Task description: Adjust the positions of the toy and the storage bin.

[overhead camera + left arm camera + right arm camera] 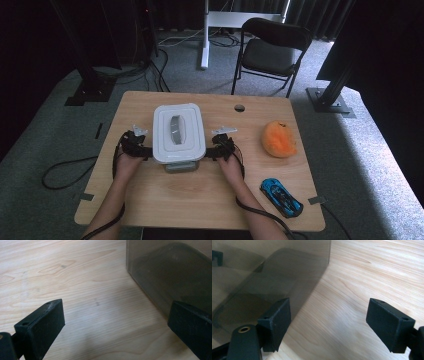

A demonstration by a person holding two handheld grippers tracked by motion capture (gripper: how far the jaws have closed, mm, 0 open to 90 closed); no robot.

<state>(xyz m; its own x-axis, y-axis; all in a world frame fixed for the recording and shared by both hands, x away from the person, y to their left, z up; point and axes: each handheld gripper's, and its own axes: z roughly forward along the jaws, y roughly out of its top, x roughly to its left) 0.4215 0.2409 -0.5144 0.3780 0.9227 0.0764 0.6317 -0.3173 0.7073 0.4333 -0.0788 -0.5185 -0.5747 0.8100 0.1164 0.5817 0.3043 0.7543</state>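
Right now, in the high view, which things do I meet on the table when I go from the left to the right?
Left gripper → white-lidded container → right gripper → orange plush toy. The blue toy car lies nearer the front edge, below the plush toy, so I leave it out of the order.

container lid (178, 131): no lettering can be read; the grey patch in its middle is blank at this size
container wall (172, 275): smoky and see-through, with no mark or number
blue toy car (281, 197): dark markings on the body, too small to read as text
orange plush (279, 139): no tag or label to be read
table (210, 195): bare wood grain, no sticker or print
tape pieces at the table's near corners (316, 200): plain, no writing
left gripper (145, 150): black, no brand or number
right gripper (210, 151): black, no brand or number
chair (272, 47): no label legible
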